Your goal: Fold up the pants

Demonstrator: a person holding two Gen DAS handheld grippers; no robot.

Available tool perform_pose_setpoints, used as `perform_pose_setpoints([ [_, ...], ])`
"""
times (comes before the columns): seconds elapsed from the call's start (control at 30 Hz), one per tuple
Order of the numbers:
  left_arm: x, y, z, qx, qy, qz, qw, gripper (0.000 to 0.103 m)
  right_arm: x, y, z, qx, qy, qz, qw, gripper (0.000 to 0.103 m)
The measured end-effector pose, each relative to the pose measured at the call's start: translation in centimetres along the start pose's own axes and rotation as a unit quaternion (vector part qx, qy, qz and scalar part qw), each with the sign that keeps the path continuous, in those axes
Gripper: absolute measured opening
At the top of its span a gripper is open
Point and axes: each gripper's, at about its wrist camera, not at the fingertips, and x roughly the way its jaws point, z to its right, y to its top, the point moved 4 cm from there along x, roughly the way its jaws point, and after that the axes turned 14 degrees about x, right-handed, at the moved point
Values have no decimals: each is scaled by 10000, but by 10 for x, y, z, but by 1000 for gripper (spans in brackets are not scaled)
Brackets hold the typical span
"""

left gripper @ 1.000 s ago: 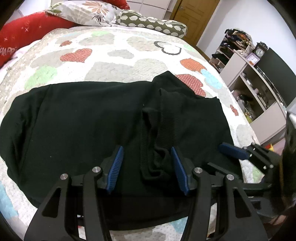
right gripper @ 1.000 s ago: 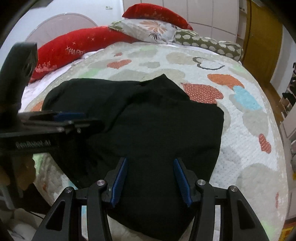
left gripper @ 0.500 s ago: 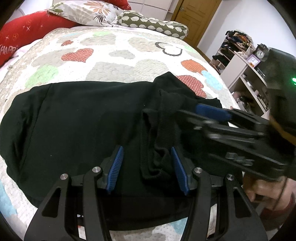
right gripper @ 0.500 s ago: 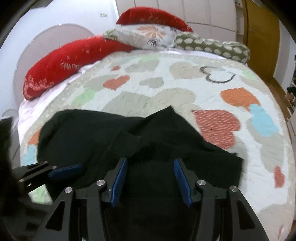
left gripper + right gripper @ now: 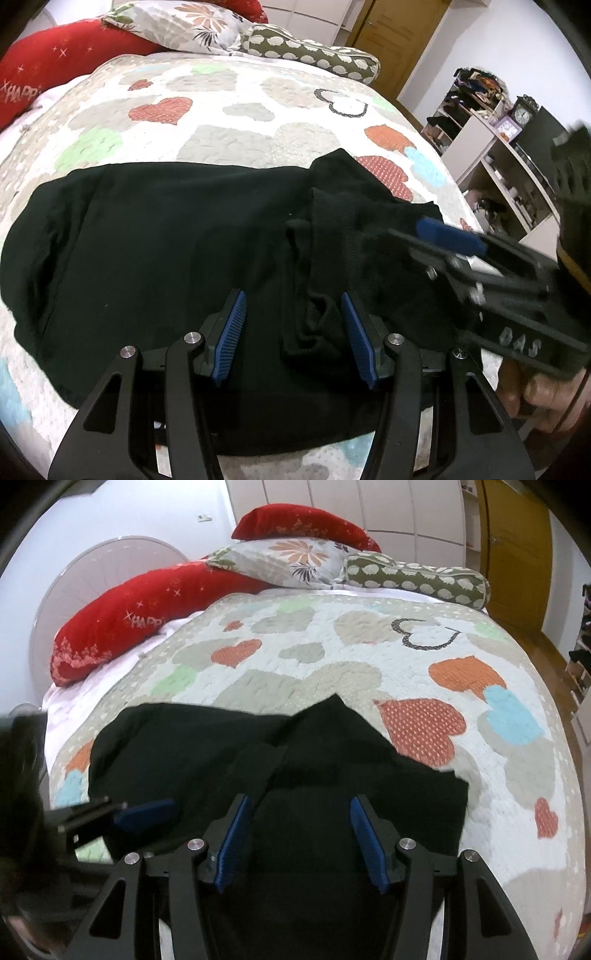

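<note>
"HAPP" is read on the long red velvet bolster (image 5: 122,627); black knitted pants (image 5: 166,251) are spread beneath both half-open, empty tongs, left tongs (image 5: 293,332) and right tongs (image 5: 301,842), the latter lately widened.

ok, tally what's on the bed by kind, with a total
Black pants: 1
Red pillows: 2
Floral pillow: 1
Olive spotted bolster: 1
Heart quilt: 1
Total: 6
</note>
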Motion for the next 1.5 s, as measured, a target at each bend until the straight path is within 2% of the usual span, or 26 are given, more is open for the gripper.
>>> perform_pose_setpoints([
  [0.13, -11, -3, -3, -35, 107, 60, 9999, 53, 0, -11, 6, 99, 9, -28, 9999, 55],
  [0.27, -27, -10, -10, -102, 280, 131, 9995, 53, 5, -11, 17, 426, 35, -115, 9990, 55],
  [0.37, -40, -18, -21, -236, 321, 188, 9990, 53, 3, -9, 19, 450, 30, -56, 9990, 55],
  [0.53, -62, -40, -53, -702, 524, 238, 9959, 53, 13, -15, 15, 279, -155, -209, 9993, 55],
  [0.63, -74, -52, -75, -1130, 615, 355, 9911, 53, 8, -10, 8, 295, 73, -160, 9994, 55],
  [0.67, -78, -56, -83, -1325, 644, 407, 9883, 56, 6, -8, 4, 293, 170, -127, 9993, 55],
  [0.7, -80, -58, -88, -1433, 662, 439, 9865, 68, 4, -4, -1, 268, 281, -90, 9992, 55],
  [0.77, -86, -68, -101, -1816, 661, 619, 9792, 74, 5, -1, -13, 205, 523, -98, 9984, 55],
  [0.87, -85, -78, -114, -2184, 667, 647, 9714, 74, 16, 4, -34, 184, 911, -280, 9953, 56],
  [0.97, -77, -87, -121, -2374, 681, 528, 9676, 74, 28, 6, -55, 112, 1164, -428, 9922, 56],
  [1.33, -56, -77, -124, -2494, 642, 618, 9643, 76, 79, 35, -130, -529, 1285, -777, 9872, 59],
  [1.4, -54, -75, -125, -2486, 641, 634, 9644, 81, 90, 45, -137, -657, 1141, -751, 9884, 59],
  [1.5, -54, -74, -126, -2577, 482, 790, 9618, 87, 107, 56, -151, -877, 1163, -856, 9856, 59],
])
